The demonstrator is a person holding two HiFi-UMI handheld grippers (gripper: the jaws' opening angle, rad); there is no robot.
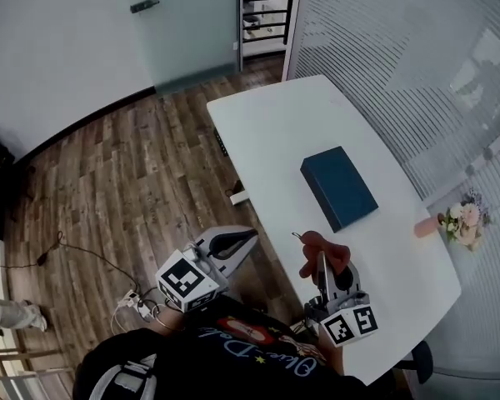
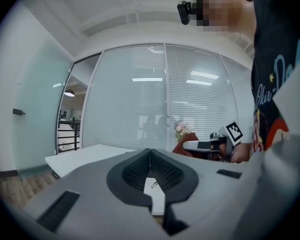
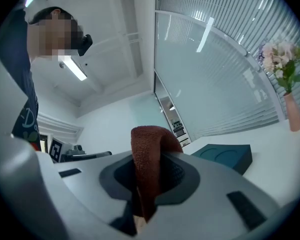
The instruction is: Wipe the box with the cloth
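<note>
Rust-brown cloth (image 1: 323, 247) bulges out of the right gripper (image 1: 322, 263), whose jaws are clenched on it. From above the folded wad covers the fingertips, and in the right gripper view its lower end vanishes down between the pads, so I cannot make out how much of it there is. That gripper hovers over the near end of the white table (image 1: 283, 132), close to the person's body. The dark blue box (image 1: 339, 187) lies flat on the table beyond it, apart from the cloth and untouched. In the right gripper view the gripper's own grey body cuts off the box's near corner.

The left gripper (image 1: 248, 236) is held off the table's edge, over the wooden floor (image 1: 125, 190). Its jaws are pressed together at the tips with nothing between them — only a sliver of white shows through the gap below. A pale bunch of flowers (image 1: 462, 217) in a pinkish vase (image 1: 425, 227) sits at the table's far side by the slatted glass wall, blurry from above.
</note>
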